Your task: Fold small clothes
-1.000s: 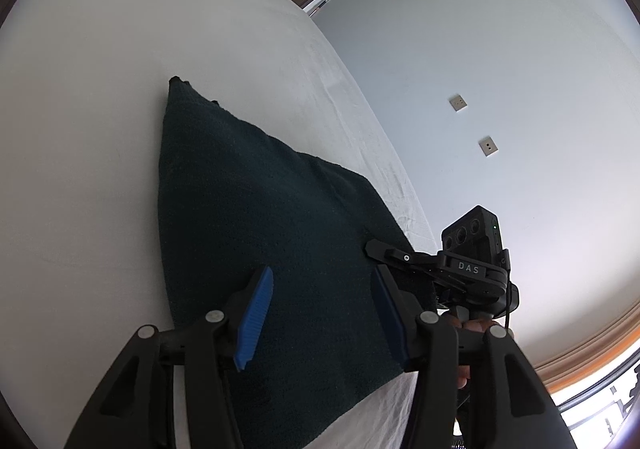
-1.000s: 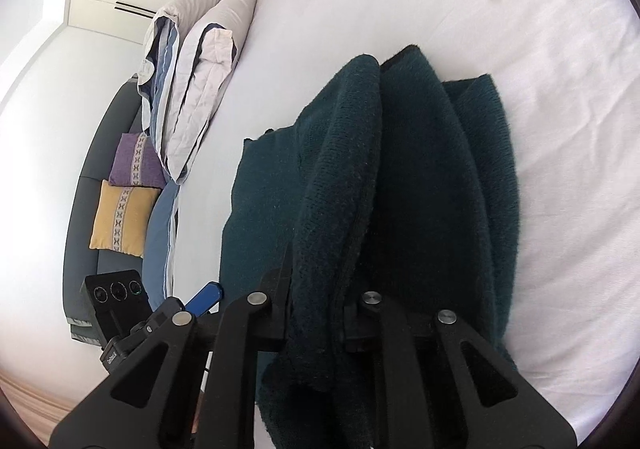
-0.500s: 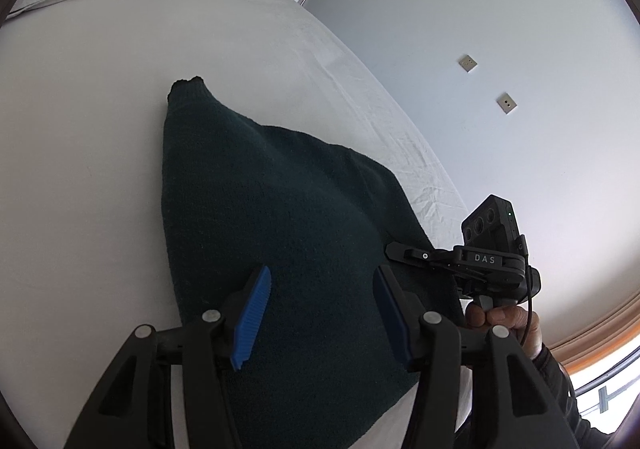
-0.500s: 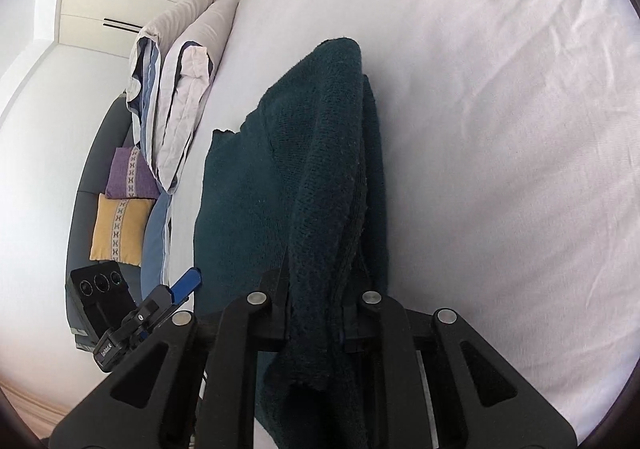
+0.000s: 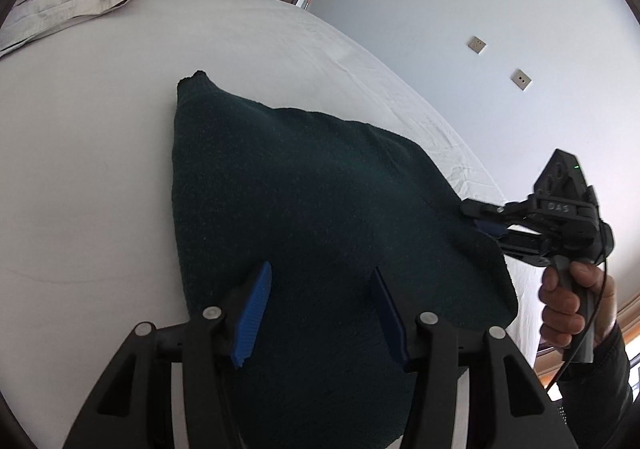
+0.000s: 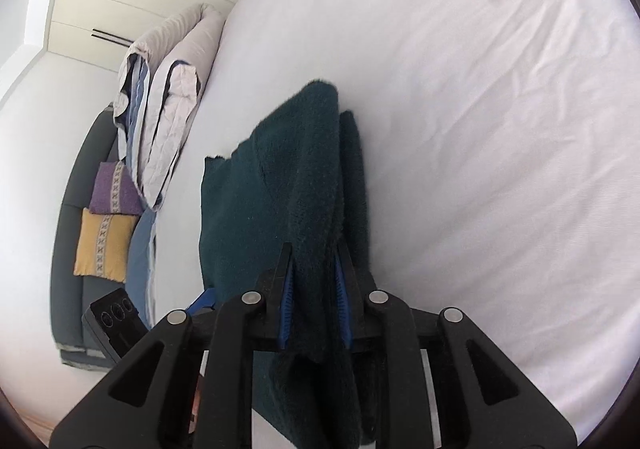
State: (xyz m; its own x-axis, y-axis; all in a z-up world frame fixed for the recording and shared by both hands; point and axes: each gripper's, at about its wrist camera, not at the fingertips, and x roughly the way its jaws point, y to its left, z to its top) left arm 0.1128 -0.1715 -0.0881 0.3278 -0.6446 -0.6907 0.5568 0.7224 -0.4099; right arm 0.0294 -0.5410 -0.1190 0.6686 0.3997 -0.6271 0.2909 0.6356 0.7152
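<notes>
A white-sheeted bed (image 5: 100, 169) fills both views, with a pile of folded bedding (image 6: 160, 109) at its far end, pale cupboards behind that, and a grey sofa with a purple and a yellow cushion beside the bed. A plain wall with two switch plates runs along the bed's right side.

The dark green cloth (image 5: 304, 217) lies across the middle of the bed, mostly flat, one pointed corner far from me. A second ago it was bunched in thick ridges in my right wrist view; now that view shows it drawn into one narrower upright fold. My left view shows the sheet spread wider, its right edge pulled out towards the right gripper (image 5: 486, 219).

That right gripper (image 6: 314, 289) has just been easing its fingers apart. The cloth's edge is still between the blue pads, which I now see where they were hidden before. From these views I cannot tell whether they still press the fabric or merely flank it. I take it that the stretch is done and the edge is about to be let go.

My left gripper (image 5: 320, 313) hovers over the near part of the cloth with its fingers spread and nothing between them, lower and nearer to the fabric than before.

I judge the cloth is now flattened enough for the first proper fold.
</notes>
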